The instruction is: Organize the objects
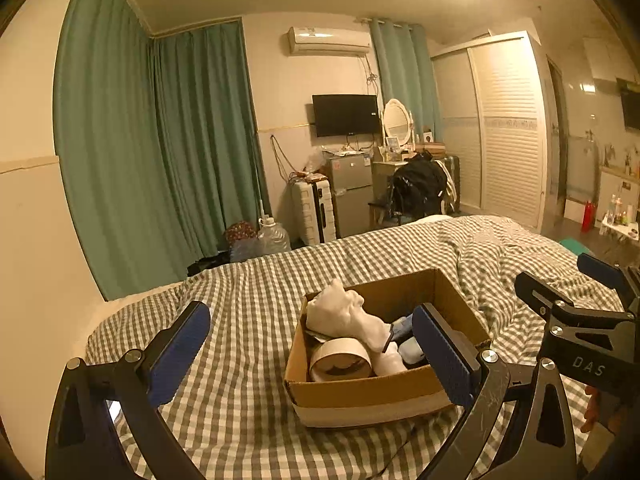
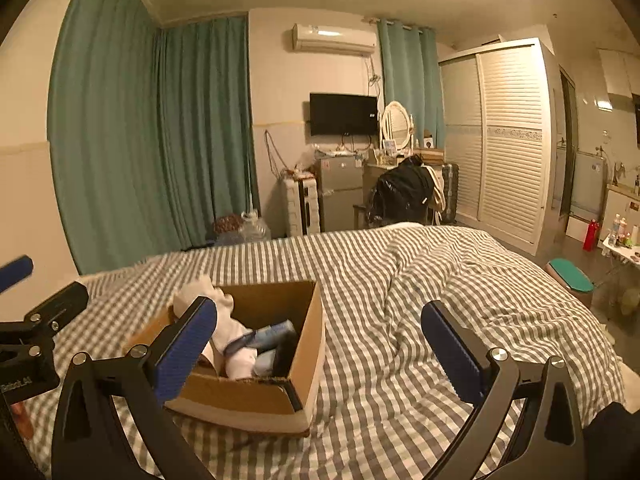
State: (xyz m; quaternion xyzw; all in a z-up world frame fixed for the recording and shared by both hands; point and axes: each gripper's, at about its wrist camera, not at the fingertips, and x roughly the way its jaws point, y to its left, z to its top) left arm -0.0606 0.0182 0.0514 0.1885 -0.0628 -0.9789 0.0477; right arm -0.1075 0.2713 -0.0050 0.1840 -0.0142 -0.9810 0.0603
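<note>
- Grippers first: your left gripper (image 1: pixel 320 354) and right gripper (image 2: pixel 320 344) both gape wide, holding nothing.
- Just beyond them, the cardboard box (image 1: pixel 360 394) on the checked bedspread (image 2: pixel 420 280) already holds a tape roll (image 1: pixel 340 362), white socks (image 1: pixel 344 316) and tubes.
- Nothing loose shows on the bed, so sorting looks nearly finished.
</note>
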